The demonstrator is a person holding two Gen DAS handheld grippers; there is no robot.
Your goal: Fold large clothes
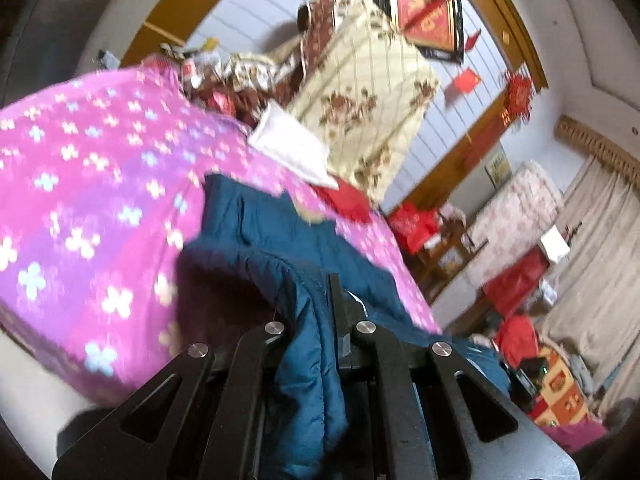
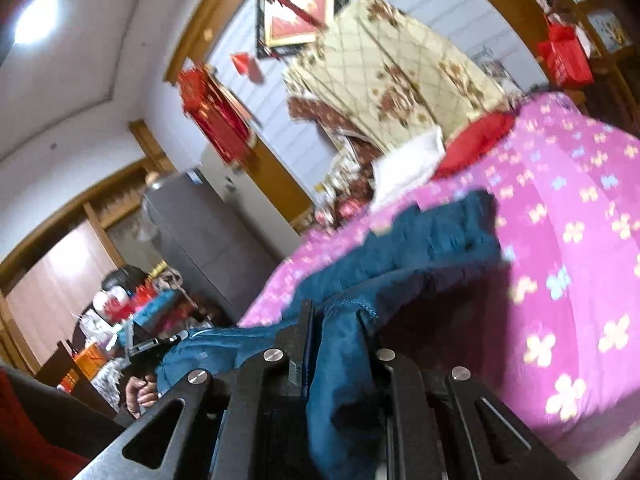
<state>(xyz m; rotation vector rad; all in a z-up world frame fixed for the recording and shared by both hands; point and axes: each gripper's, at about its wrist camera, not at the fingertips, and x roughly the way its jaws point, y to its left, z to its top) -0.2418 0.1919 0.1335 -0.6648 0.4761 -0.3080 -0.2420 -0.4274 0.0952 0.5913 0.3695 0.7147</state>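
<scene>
A large teal padded garment (image 1: 256, 232) lies partly on a bed with a magenta flowered cover (image 1: 80, 168). My left gripper (image 1: 320, 320) is shut on a fold of the garment's near edge and holds it lifted above the bed. In the right wrist view the same garment (image 2: 424, 248) stretches from the bed towards me. My right gripper (image 2: 340, 336) is shut on another part of its edge, also raised. The cloth hangs down between the jaws of both grippers. The left gripper (image 2: 148, 350) shows at the lower left of the right wrist view, held by a hand.
A cream flowered quilt (image 1: 360, 96) is piled at the head of the bed beside a white pillow (image 1: 288, 148) and a red cloth (image 1: 344, 200). Red bags and wooden furniture (image 1: 440, 240) stand right of the bed. A grey cabinet (image 2: 208, 236) stands on its other side.
</scene>
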